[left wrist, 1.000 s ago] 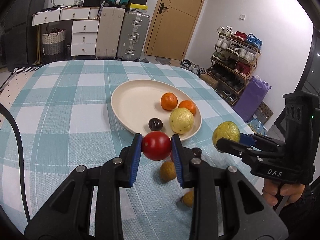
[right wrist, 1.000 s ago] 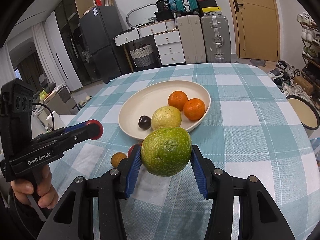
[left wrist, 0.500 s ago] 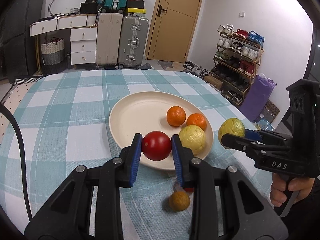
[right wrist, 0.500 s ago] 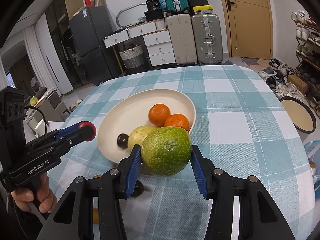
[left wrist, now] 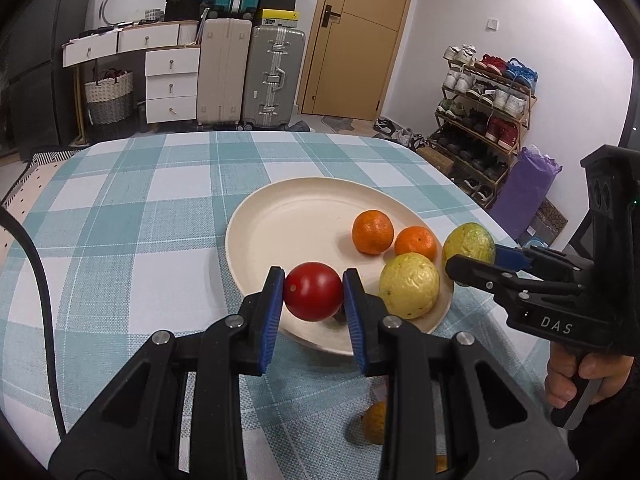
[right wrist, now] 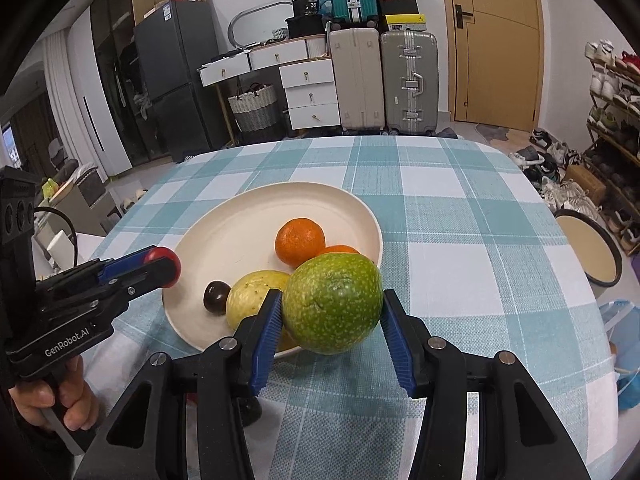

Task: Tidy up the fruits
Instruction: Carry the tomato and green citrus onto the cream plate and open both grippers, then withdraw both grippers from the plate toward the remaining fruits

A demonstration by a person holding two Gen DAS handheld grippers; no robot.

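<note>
left gripper pinches a red tomato between its blue pads, holding it above the near rim of the cream plate. right gripper clamps a speckled green fruit, raised at the plate's near right edge. on the plate sit two oranges, one just beside the other, with a yellow bumpy fruit in front of them and a small dark plum touching its left side. a small brownish fruit lies on the teal checked tablecloth, off the plate, partly hidden behind the left gripper's finger.
</note>
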